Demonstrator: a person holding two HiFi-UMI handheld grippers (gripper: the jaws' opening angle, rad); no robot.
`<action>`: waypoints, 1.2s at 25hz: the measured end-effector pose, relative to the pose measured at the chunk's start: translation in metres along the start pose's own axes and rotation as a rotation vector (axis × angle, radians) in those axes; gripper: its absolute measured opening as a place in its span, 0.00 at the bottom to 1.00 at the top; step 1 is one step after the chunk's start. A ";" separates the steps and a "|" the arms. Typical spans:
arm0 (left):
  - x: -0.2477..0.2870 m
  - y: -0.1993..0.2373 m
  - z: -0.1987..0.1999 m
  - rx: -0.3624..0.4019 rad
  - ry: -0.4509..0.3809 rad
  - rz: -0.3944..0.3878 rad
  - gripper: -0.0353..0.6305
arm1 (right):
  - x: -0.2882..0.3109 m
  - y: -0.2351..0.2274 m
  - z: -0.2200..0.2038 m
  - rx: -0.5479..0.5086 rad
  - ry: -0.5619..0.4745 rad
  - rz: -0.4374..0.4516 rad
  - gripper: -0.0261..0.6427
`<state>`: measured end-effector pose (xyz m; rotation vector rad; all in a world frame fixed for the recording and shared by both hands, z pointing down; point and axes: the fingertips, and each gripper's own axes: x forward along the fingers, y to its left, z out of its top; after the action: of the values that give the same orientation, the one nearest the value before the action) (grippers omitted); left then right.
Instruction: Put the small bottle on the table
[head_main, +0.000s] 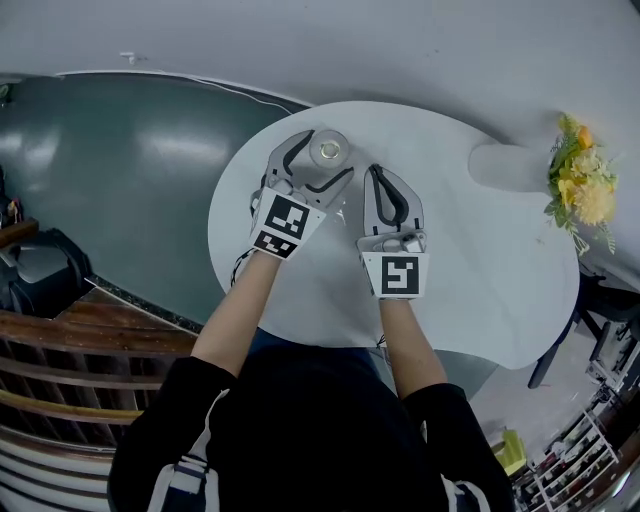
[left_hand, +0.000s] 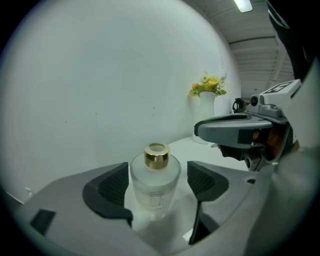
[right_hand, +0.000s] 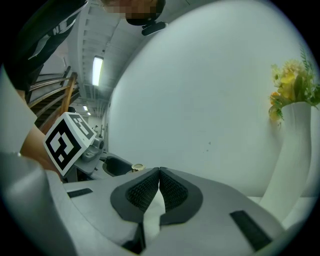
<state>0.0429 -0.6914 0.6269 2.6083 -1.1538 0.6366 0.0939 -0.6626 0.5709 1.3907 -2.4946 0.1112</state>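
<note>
Head view: small bottle (head_main: 329, 149) upright on white table (head_main: 480, 280), between left gripper (head_main: 322, 160) jaws.
Left gripper view: jaws wide apart, not clamping; placing judged done.
Right gripper view: right gripper (right_hand: 159, 175) jaws together, empty.
Next move: withdraw left gripper straight back, without clipping bottle.

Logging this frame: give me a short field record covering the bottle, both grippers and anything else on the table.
bottle: small frosted bottle with a gold cap, upright on the white table
left gripper: open, fingers either side of the bottle, not pressing it
right gripper: shut, nothing held, beside the left one above the table
other item: vase of yellow flowers toward the table's right side
task status: bottle appears set down on the table
</note>
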 end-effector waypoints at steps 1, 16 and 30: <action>-0.007 0.000 0.004 0.008 -0.010 0.006 0.59 | -0.003 0.000 0.009 -0.002 -0.033 -0.013 0.07; -0.102 -0.018 0.065 0.009 -0.166 0.160 0.15 | -0.067 0.026 0.075 -0.036 -0.172 -0.054 0.07; -0.187 -0.046 0.123 -0.025 -0.330 0.224 0.06 | -0.131 0.037 0.133 -0.006 -0.257 -0.103 0.07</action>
<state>0.0019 -0.5841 0.4289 2.6518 -1.5537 0.2281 0.0998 -0.5619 0.4098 1.6188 -2.6147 -0.1026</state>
